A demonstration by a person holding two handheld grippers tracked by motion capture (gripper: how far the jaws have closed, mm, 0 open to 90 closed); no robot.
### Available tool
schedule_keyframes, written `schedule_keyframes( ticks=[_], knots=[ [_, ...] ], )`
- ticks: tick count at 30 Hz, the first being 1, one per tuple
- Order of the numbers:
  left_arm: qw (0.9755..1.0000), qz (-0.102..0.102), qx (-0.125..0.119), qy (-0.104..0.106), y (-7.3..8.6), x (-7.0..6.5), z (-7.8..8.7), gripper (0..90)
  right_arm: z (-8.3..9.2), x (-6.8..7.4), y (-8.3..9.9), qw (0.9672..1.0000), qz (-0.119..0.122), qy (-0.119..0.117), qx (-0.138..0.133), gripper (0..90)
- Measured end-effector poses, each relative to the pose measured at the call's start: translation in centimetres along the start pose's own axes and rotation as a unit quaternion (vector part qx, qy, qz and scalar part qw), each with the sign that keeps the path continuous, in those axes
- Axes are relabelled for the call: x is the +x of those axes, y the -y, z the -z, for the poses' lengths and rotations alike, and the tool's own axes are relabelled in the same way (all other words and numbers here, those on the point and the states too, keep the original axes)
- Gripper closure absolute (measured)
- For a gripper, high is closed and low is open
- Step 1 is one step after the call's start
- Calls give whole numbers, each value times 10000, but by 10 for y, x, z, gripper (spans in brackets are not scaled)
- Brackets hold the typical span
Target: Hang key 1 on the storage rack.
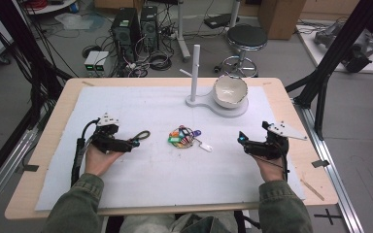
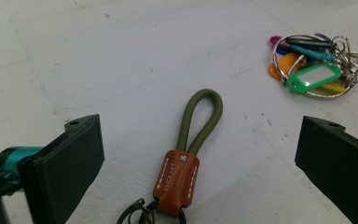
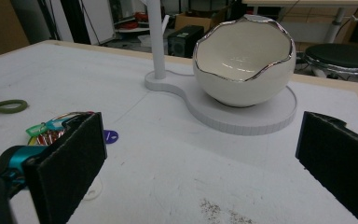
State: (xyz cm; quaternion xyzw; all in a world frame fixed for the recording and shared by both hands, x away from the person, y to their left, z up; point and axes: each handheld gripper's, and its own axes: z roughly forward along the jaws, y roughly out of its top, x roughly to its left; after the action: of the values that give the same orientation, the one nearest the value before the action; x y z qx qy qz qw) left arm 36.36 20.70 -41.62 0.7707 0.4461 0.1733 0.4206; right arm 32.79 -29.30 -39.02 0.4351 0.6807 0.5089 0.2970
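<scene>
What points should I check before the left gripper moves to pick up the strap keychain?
1. Left gripper open wide enough: ok, the fingers stand far apart.
2. Strap keychain lies between the fingers: ok, its brown leather tab is centred in the left gripper view.
3. Strap free of other things: ok, the key bunch lies apart from it on the white mat.
4. Metal ring end of the strap: cannot tell, the frame edge cuts it off.
5. Right gripper out of the way: ok, open, on the far side of the key bunch.
6. Eggshell bowl ready on its stand: ok, upright, looks empty.
</scene>
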Motion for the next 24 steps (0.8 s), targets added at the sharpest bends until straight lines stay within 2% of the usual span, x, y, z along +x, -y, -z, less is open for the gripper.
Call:
schedule_keyframes(
  ticks=[5,9,11,14,17,20,24],
  knots=[
    [9995,25,303,96,3,2,-8,17,-1,1,0,10000,24,-16,22,7],
    [9991,121,369,144,4,6,-10,17,-1,1,0,10000,24,-35,38,8],
    [9987,142,492,83,6,10,-11,17,-1,1,1,10000,22,-31,44,8],
    [9983,223,525,74,7,11,-11,17,-1,1,1,10000,31,-32,45,8],
    [9971,280,707,-16,8,14,-13,24,-1,1,1,10000,41,-18,40,8],
    [9962,268,819,-84,9,15,-14,33,-1,1,1,10000,44,-18,49,8],
    [9963,191,826,-156,9,13,-14,77,0,1,1,10000,43,-15,43,8]
  ],
)
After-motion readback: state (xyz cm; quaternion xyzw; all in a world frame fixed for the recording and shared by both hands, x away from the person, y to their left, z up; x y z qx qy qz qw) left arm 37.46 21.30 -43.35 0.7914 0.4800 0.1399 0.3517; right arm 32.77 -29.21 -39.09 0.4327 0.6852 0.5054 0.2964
